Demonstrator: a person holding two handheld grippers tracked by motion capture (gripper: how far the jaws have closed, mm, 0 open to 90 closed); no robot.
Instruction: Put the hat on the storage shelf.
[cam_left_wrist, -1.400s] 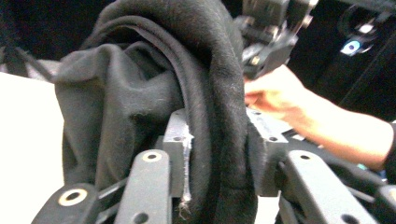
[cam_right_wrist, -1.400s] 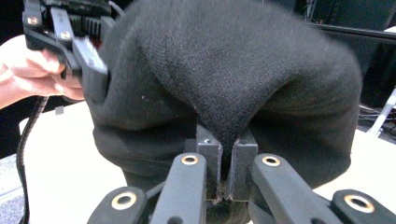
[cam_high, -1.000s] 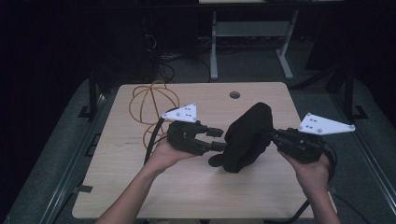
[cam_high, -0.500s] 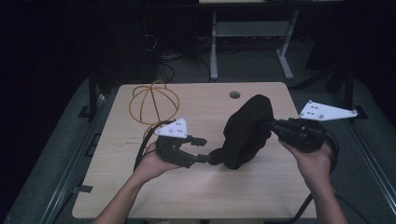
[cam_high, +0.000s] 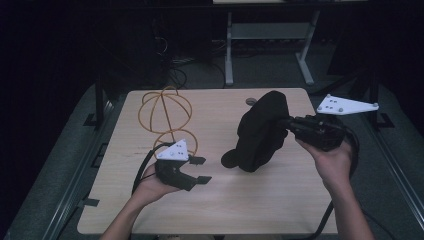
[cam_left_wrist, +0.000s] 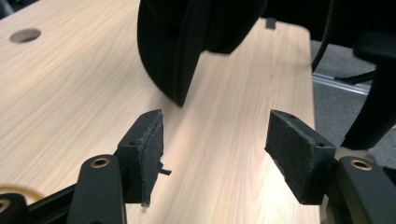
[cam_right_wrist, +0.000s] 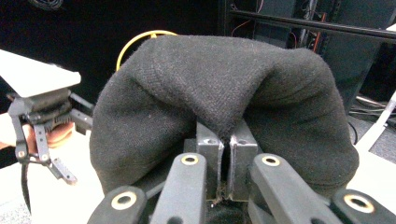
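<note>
A black cloth cap hangs over the right half of the wooden table, its brim end low near the tabletop. My right gripper is shut on a fold of the cap's cloth; in the right gripper view the cap drapes over the pinched jaws of the right gripper. Left of the cap, my left gripper is open and apart from it. In the left gripper view the left gripper holds nothing, with the cap's brim just beyond the pads.
A yellow wire frame of looped hoops stands on the table's far left. A round cable hole sits near the far edge. Metal desk legs and cables lie on the dark floor behind. The left gripper's cable trails off the near left.
My left gripper let go of the cap, opened, and drew back toward the near left. The right gripper kept its hold and lifted the cap slightly up and right.
</note>
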